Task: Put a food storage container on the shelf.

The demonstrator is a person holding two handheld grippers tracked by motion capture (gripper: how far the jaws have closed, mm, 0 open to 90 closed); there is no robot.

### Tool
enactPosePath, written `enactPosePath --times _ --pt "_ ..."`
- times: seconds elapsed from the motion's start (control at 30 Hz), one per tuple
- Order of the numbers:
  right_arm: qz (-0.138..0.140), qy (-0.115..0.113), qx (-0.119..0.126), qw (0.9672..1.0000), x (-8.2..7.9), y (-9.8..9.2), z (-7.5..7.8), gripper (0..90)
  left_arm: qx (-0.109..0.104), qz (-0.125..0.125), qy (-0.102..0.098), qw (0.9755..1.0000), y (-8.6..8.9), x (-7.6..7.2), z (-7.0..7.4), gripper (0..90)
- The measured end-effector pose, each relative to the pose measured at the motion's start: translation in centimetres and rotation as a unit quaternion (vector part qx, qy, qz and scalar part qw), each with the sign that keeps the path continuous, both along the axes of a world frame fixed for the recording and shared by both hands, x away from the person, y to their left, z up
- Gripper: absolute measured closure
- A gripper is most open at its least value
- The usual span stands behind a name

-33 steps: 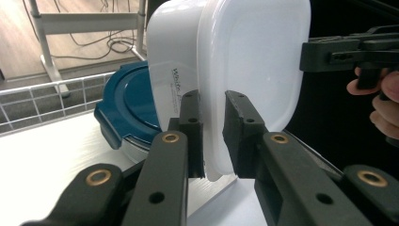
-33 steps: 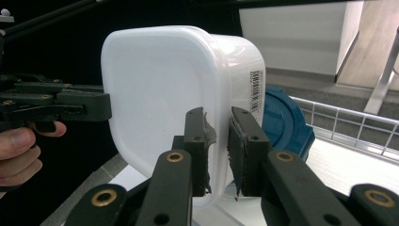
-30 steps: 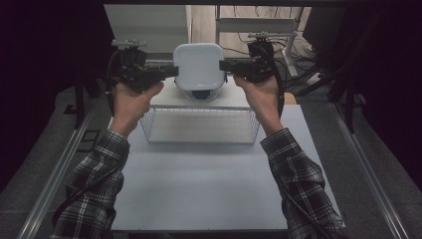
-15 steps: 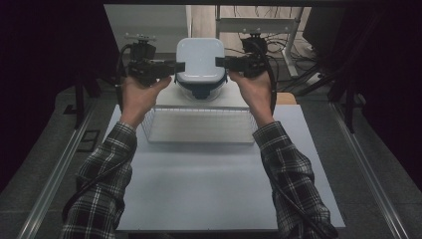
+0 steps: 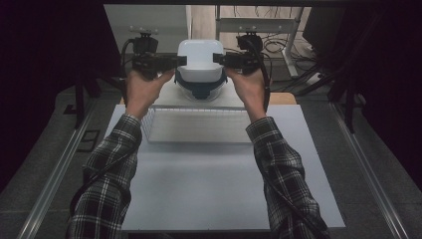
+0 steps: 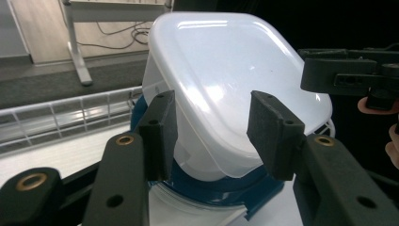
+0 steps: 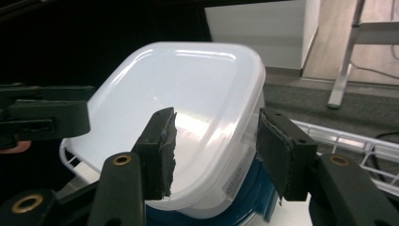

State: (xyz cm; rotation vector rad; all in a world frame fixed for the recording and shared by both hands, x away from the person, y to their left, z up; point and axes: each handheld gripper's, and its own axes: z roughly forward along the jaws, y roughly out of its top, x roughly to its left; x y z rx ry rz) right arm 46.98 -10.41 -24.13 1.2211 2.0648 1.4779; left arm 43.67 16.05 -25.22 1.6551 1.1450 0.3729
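a: high view. what has just changed?
b: both sets of jaws have just been opening. a second ago they clamped the sides of the white plastic tub (image 5: 199, 59); now the left gripper (image 5: 180, 60) and right gripper (image 5: 219, 58) stand part open beside it. the tub is upside down on a blue base (image 5: 200, 88), at the far end of the white table (image 5: 209, 189), behind the wire basket (image 5: 196, 124). this reads as a release: the tub seems set down.

a: left gripper view. any grip?
b: no. the pads (image 6: 160, 134) stand about half open, astride the tub (image 6: 221, 84) near its rim, apparently clear of it. the other gripper (image 6: 348, 70) waits beyond.

a: right gripper view?
b: the same. the fingers (image 7: 160, 150) are half spread around the tub's rim (image 7: 188, 113), holding nothing.

a: contents?
b: the basket's floor looks bare. what the tub covers cannot be told, beyond the blue piece (image 7: 249, 188) and a clear rim below.
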Motion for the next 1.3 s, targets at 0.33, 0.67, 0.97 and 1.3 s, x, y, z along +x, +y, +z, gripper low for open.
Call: enactPosePath --times 0.33,0.67,0.97,1.3 --pt "-0.015 -0.02 -0.003 0.9997 0.5 0.5 0.1 37.7 0.027 0.01 -0.035 0.999 -0.3 0.2 0.0 41.8" --pt "0.041 -0.053 -0.046 0.9967 -1.2 1.2 -0.5 2.2 0.044 -0.029 -0.077 0.9956 0.6 -1.7 -0.2 10.4" --pt "0.057 -0.068 -0.067 0.9938 -3.2 1.2 -2.7 0.0 0.059 -0.056 -0.093 0.9924 0.6 -3.4 -3.0 4.5" --pt "0.072 -0.061 -0.099 0.9906 -4.6 1.5 -4.9 0.0 0.074 -0.064 -0.106 0.9895 0.7 -4.8 -5.3 3.9"
